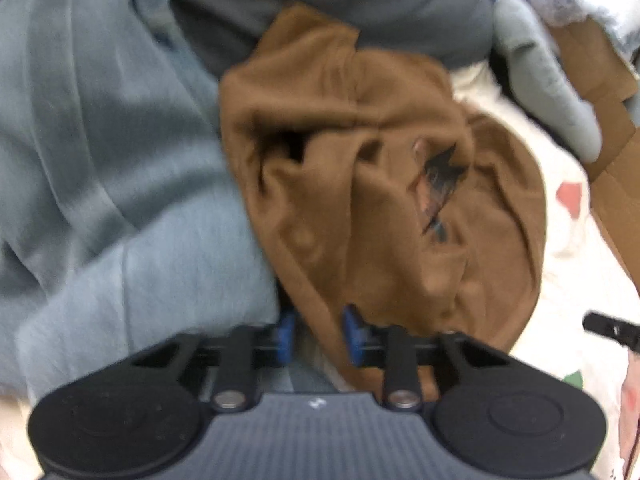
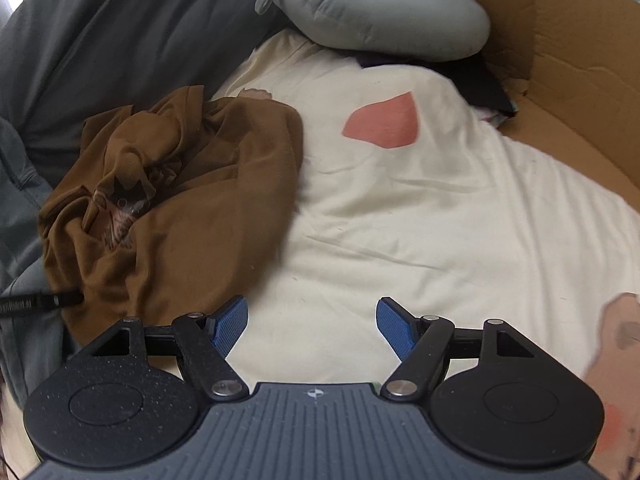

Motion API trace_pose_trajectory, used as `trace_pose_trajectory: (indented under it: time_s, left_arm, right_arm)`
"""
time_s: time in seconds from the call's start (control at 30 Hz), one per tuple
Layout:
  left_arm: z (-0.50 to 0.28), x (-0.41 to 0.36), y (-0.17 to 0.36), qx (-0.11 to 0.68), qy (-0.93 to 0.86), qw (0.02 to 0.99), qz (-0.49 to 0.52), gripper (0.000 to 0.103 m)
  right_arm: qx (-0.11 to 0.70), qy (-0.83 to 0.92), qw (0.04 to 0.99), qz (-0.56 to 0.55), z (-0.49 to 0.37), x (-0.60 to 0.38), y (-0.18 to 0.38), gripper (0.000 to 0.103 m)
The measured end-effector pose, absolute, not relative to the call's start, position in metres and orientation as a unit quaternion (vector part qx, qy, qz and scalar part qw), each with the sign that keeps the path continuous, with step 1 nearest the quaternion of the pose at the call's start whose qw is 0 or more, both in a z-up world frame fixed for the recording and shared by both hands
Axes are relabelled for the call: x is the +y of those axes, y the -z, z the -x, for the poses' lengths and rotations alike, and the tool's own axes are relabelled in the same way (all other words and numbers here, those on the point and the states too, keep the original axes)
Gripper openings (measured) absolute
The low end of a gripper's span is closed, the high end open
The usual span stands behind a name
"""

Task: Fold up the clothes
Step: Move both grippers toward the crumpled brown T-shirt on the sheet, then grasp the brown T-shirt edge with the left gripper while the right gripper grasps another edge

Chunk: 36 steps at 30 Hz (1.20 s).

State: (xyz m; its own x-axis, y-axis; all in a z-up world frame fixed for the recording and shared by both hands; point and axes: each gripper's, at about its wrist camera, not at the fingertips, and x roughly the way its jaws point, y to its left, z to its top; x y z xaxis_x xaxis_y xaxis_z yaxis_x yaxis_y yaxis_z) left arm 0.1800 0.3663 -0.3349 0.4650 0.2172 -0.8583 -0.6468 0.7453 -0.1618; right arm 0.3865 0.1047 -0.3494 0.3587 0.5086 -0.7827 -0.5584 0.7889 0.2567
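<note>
The brown shirt [image 2: 172, 208] lies bunched up on the white bed sheet [image 2: 400, 220], at ten o'clock from the right tool [image 2: 312, 330], which is spread wide. The left tool [image 1: 316, 334] pinches the shirt's edge. The thin pinch could slip off if pulled hard.

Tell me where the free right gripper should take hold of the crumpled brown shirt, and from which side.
Probably the smooth hem edge of the brown shirt, nearest the open right gripper. Come in low from the bare cream sheet, on the side away from the left gripper. That edge lies flat and single-looking; the middle is bunched in folds around the print.
</note>
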Motion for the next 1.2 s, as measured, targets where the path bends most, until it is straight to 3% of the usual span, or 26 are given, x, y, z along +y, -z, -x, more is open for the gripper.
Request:
trace_pose_trajectory:
  time_s: [0.67,0.73,0.77,0.83,0.87,1.0,1.2]
  left_arm:
    - [-0.178,0.366,0.351,0.435,-0.26,0.823,0.258,0.021]
    - [-0.179,0.364,0.352,0.434,-0.26,0.824,0.255,0.021]
    - [-0.179,0.363,0.353,0.433,-0.26,0.825,0.254,0.021]
    - [-0.179,0.362,0.354,0.432,-0.261,0.825,0.253,0.021]
    - [-0.178,0.361,0.353,0.431,-0.261,0.825,0.254,0.019]
    - [-0.175,0.357,0.351,0.424,-0.262,0.827,0.258,0.01]
    - [-0.167,0.35,0.344,0.413,-0.257,0.833,0.265,0.006]
  right_arm:
    - [0.515,-0.311,0.799,-0.018,-0.441,0.173,0.384,0.073]
    - [0.507,-0.322,0.8,0.008,-0.44,0.176,0.384,0.062]
    - [0.501,-0.325,0.802,0.023,-0.438,0.176,0.384,0.05]
    - [0.5,-0.335,0.798,0.034,-0.438,0.174,0.384,0.022]
    - [0.506,-0.346,0.79,0.025,-0.44,0.172,0.384,0.0]
    - [0.501,-0.366,0.784,0.032,-0.436,0.171,0.378,0.0]
    - [0.495,-0.365,0.788,0.016,-0.432,0.151,0.367,0.0]
